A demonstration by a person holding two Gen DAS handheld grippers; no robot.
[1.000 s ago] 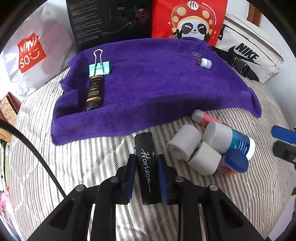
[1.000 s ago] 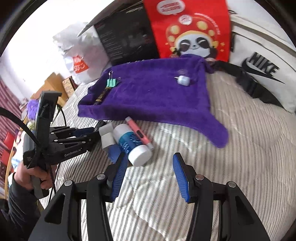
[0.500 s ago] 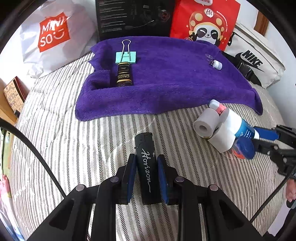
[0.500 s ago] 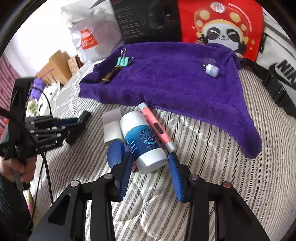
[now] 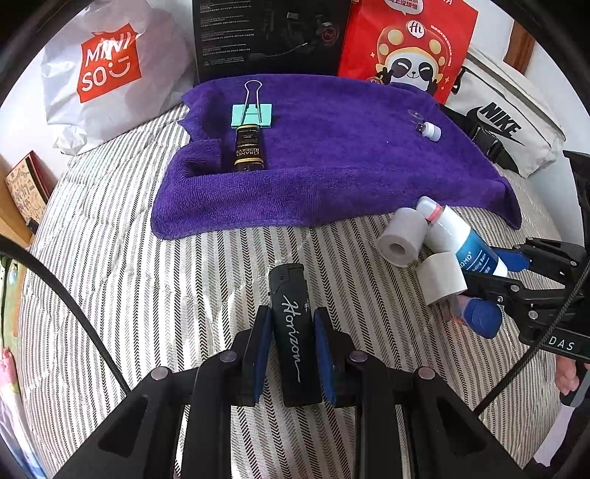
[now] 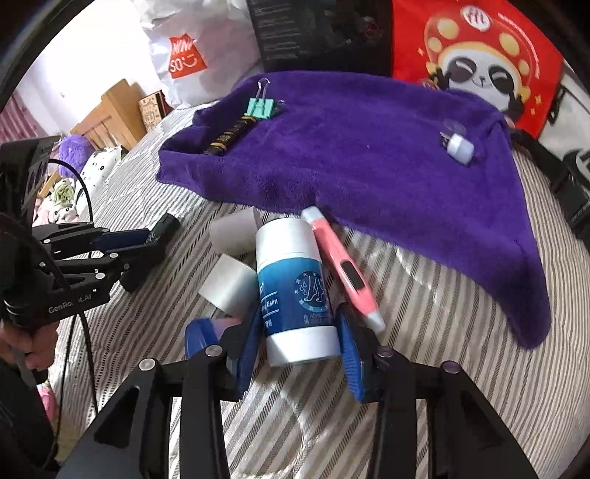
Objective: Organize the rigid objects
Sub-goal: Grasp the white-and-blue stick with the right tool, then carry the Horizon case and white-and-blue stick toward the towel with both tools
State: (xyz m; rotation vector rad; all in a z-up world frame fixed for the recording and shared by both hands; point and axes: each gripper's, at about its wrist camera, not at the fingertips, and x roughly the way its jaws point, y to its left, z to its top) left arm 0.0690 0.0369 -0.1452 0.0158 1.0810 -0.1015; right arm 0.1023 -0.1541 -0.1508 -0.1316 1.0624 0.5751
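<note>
My left gripper point(image 5: 289, 328) is shut on a black "Horizon" lighter point(image 5: 293, 331), held over the striped bedding short of the purple towel point(image 5: 332, 173). My right gripper point(image 6: 297, 331) has its jaws on both sides of a white and blue balm bottle point(image 6: 295, 291), touching or nearly touching it. A pink pen point(image 6: 343, 265), two grey foam rolls point(image 6: 228, 283) and a blue cap point(image 6: 201, 337) lie beside the bottle. On the towel lie a teal binder clip point(image 5: 252, 114), a dark "Grand Reserve" bar point(image 5: 249, 153) and a small white plug point(image 5: 429, 129).
A Miniso bag point(image 5: 107, 73), a black box point(image 5: 269, 33), a red panda bag point(image 5: 409, 48) and a Nike pouch point(image 5: 505, 121) stand along the back of the bed. Wooden furniture point(image 6: 114, 110) is off the left side.
My left gripper pulled back from the towel with the lighter still held. My right gripper moved forward to the bottle and its jaws narrowed around it.
</note>
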